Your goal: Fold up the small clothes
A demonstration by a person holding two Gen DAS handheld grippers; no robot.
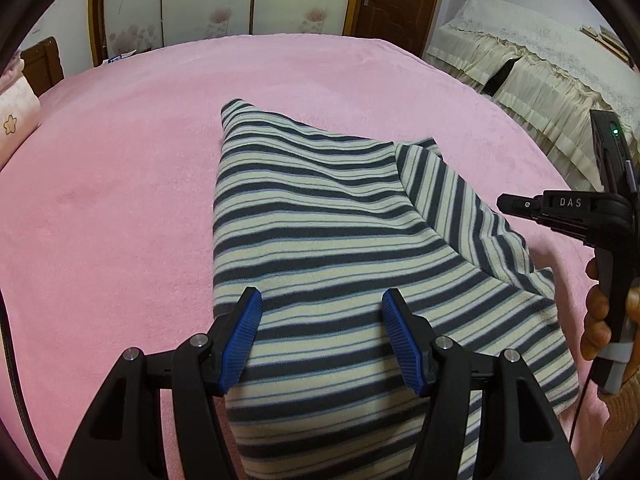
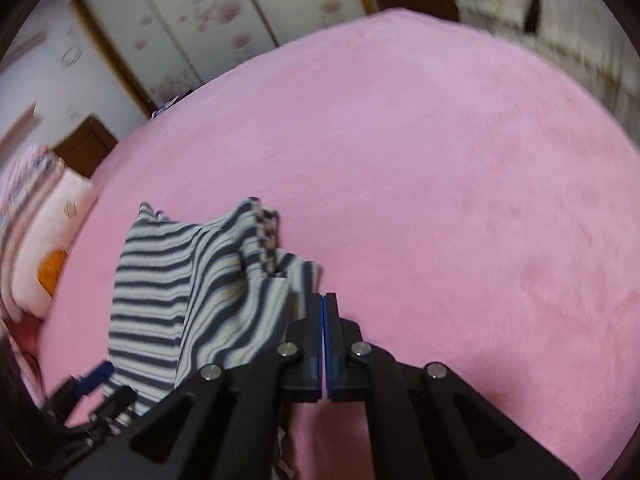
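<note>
Striped garment [image 1: 328,224]: checkered edge right-wrist only

- A bed [image 1: 140,152] is covered by a pink fleece blanket [image 1: 320,68].
- A striped garment [image 1: 320,220], partly folded, is laid on the blanket.
- A pink pillow [image 1: 16,120] is seen at the bed's left edge.

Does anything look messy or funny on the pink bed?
A little. The striped garment isn't folded neatly yet: one flap lies slanted across its right side, stripes running crooked against the rest. Nothing looks torn or spilled on the pink blanket.
</note>
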